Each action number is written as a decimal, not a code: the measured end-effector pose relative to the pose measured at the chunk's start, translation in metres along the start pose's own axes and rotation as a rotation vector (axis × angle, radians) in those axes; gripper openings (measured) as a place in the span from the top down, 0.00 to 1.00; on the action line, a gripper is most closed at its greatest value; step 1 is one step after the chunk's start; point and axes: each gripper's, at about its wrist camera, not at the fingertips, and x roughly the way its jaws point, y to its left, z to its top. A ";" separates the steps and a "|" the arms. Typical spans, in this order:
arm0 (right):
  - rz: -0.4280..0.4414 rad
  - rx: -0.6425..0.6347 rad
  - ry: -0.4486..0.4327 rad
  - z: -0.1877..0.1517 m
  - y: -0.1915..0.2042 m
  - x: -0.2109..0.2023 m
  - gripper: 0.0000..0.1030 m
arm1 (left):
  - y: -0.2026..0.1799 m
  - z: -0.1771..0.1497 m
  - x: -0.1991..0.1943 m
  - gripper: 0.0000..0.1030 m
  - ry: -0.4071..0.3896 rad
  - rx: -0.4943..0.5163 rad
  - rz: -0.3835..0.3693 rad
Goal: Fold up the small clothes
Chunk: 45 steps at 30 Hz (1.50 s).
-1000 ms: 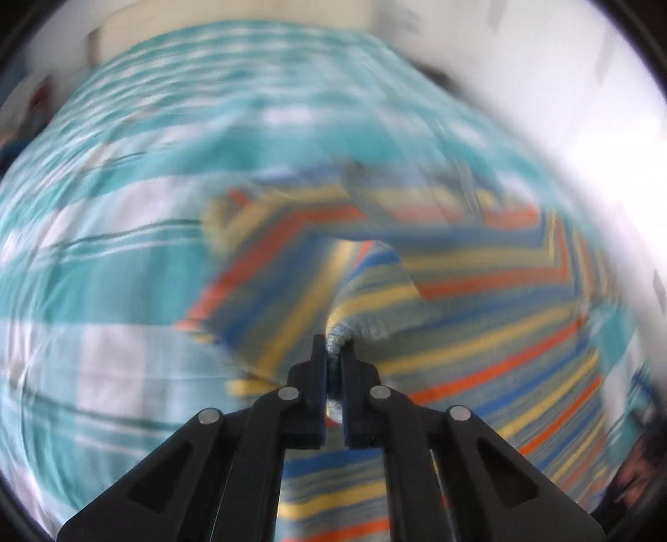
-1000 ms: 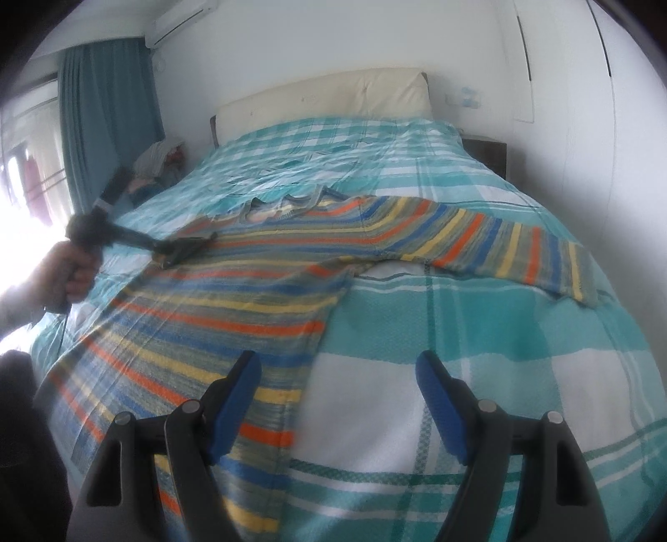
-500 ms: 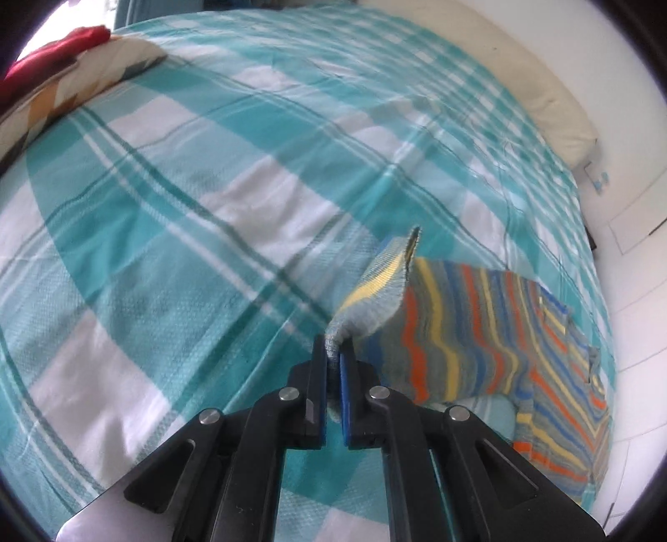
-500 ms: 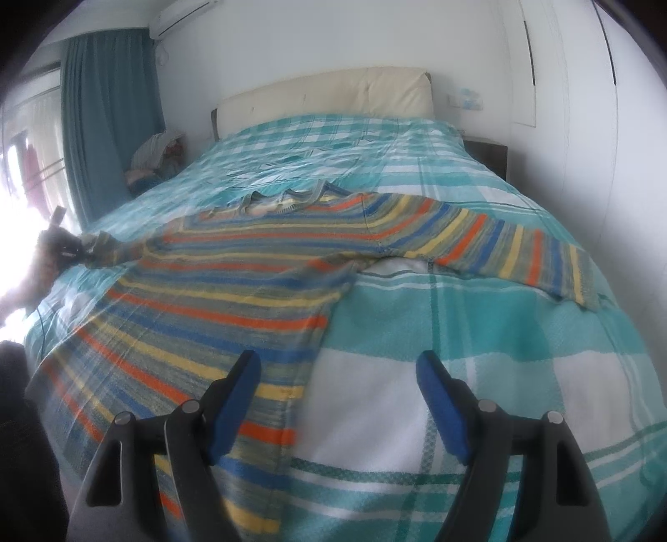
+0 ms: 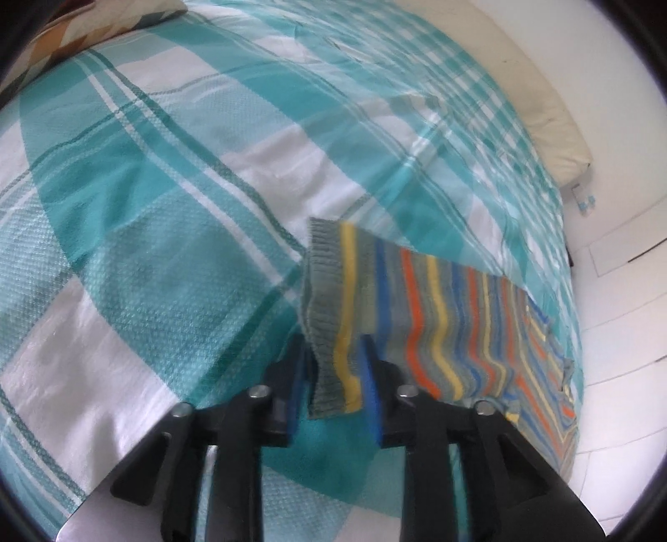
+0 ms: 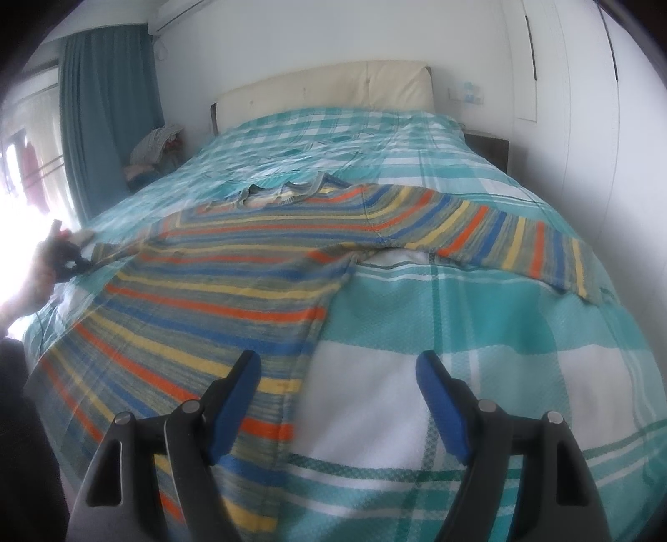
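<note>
A striped knit sweater (image 6: 233, 283) in grey, blue, orange and yellow lies spread flat on the bed, neck toward the headboard, both sleeves out. In the left wrist view my left gripper (image 5: 333, 367) is open, and the grey cuff of the left sleeve (image 5: 329, 292) lies loose between the parted fingers. The left gripper also shows in the right wrist view (image 6: 68, 260), at the sleeve end. My right gripper (image 6: 339, 375) is open and empty, hovering over the sweater's lower right hem edge and the bedspread.
The bed has a teal and white checked bedspread (image 6: 479, 333) and a cream headboard (image 6: 329, 87). A patterned pillow (image 5: 83, 33) lies at the far left. A clothes pile (image 6: 156, 146) sits by the teal curtain (image 6: 108, 116). A white wall and wardrobe (image 6: 583, 104) stand right.
The left gripper pulled the sleeve out to the left, laid it down, and opened, letting go of the cuff. The right gripper stayed open and nearly still.
</note>
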 end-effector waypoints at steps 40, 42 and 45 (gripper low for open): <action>-0.085 0.098 -0.034 0.000 -0.020 -0.008 0.26 | -0.135 -0.168 -0.069 0.08 -0.064 0.509 -0.062; -0.091 0.099 -0.030 -0.001 -0.021 -0.008 0.26 | -0.132 -0.174 -0.057 0.08 -0.088 0.481 -0.073; -0.101 0.098 -0.023 -0.002 -0.022 -0.006 0.26 | -0.122 -0.179 -0.046 0.08 -0.115 0.450 -0.063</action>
